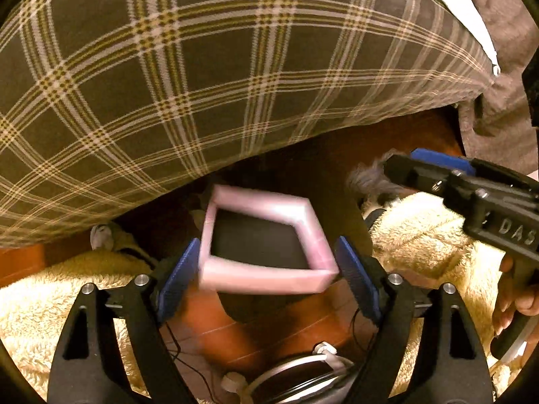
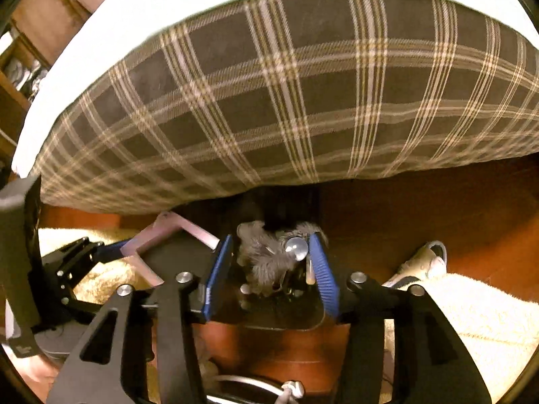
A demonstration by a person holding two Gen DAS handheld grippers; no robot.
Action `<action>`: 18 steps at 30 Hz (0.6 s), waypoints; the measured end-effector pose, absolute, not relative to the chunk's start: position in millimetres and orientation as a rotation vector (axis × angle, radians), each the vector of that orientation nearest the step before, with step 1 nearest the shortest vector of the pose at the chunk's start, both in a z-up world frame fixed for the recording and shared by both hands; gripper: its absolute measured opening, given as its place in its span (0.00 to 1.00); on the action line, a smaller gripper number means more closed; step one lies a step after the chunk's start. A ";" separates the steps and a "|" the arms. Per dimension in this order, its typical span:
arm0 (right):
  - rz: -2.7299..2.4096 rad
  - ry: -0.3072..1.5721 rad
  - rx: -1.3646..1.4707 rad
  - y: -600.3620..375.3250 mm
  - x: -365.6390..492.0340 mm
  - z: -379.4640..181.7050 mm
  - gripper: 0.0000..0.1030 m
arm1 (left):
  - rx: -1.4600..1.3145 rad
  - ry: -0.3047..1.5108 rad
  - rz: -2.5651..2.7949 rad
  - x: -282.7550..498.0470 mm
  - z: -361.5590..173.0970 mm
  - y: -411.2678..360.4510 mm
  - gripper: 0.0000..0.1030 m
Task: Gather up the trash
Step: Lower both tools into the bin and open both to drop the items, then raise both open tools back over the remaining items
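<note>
The left gripper (image 1: 267,271) clamps the pink square bin (image 1: 266,235) between its blue pads, above the brown floor (image 1: 303,316) and below the plaid bedding (image 1: 202,84). To its right, the right gripper (image 2: 269,269) grips a grey fluffy clump (image 2: 262,256), near the cream rug (image 2: 471,320).

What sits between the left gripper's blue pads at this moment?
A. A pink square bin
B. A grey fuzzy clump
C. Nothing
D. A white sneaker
A: in the left wrist view the pink square bin, open top towards the camera, fills the space between the left gripper pads, its sides against both; the grey fuzzy clump is in the right gripper.
</note>
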State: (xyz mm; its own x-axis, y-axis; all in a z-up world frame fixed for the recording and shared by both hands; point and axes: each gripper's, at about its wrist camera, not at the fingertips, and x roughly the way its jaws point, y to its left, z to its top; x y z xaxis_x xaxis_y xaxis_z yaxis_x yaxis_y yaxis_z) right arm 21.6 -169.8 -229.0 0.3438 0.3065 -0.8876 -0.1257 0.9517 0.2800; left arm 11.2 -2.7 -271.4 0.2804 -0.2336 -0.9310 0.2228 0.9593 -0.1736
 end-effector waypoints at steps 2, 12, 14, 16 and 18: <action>0.278 1.176 0.194 -174.5 24.0 -225.1 0.54 | -0.013 1.245 -0.296 13.0 -268.9 -3.4 0.83; 0.210 1.062 0.202 -203.5 30.6 -182.8 0.84 | -0.006 1.134 -0.292 12.3 -215.1 -1.3 0.91; 0.205 1.033 0.201 -208.8 32.4 -169.3 0.85 | -0.012 1.104 -0.300 14.9 -199.1 -1.9 0.92; 0.203 0.999 0.195 -212.7 35.8 -152.2 0.87 | -0.013 1.072 -0.310 16.9 -182.5 -3.9 0.92; 0.191 0.950 0.183 -217.9 40.2 -133.5 0.90 | -0.014 1.041 -0.324 20.9 -164.5 -6.7 0.92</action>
